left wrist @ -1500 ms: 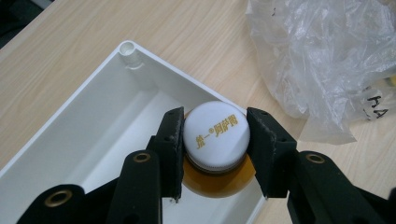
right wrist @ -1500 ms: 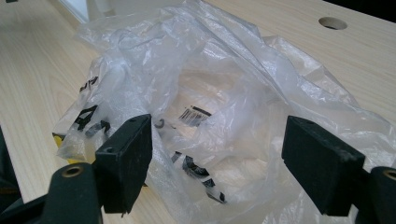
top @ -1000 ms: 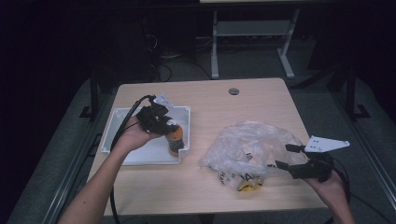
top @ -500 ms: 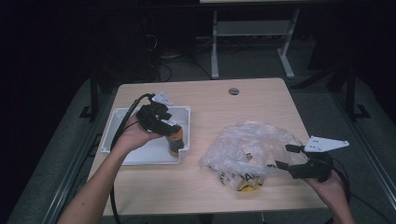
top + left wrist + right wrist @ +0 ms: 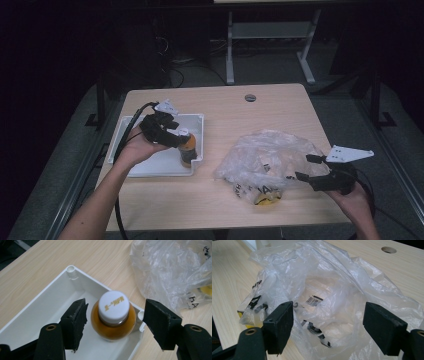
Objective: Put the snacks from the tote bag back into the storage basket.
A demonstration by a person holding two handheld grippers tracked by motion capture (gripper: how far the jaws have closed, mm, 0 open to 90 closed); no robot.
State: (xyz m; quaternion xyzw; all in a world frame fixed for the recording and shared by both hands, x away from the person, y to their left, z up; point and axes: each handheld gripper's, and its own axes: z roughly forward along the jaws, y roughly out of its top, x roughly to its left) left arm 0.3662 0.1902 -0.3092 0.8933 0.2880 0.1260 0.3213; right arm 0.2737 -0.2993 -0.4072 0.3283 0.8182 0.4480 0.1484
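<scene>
A small bottle (image 5: 188, 149) of amber liquid with a white cap (image 5: 113, 305) stands upright in the near right corner of a white tray (image 5: 150, 167). My left gripper (image 5: 181, 137) hovers over it from the left. Its jaws have just been opening and now stand wide on either side of the bottle (image 5: 113, 325), pads clear of it. A crumpled clear plastic bag (image 5: 270, 157) with black lettering and something yellow inside lies on the table at the right. My right gripper (image 5: 307, 167) is open at the bag's right edge, with bag film (image 5: 324, 285) lying between its jaws, ungripped.
The light wooden table (image 5: 225, 210) has a round cable hole (image 5: 250, 97) near its far edge. The tray's white floor (image 5: 37, 315) is bare left of the bottle. A cable trails from the left gripper off the table's left side. Dark floor and a white table frame lie beyond.
The left gripper's jaws have spread apart from the bottle, which stays standing in the tray corner. The right hand and the bag have not moved.
</scene>
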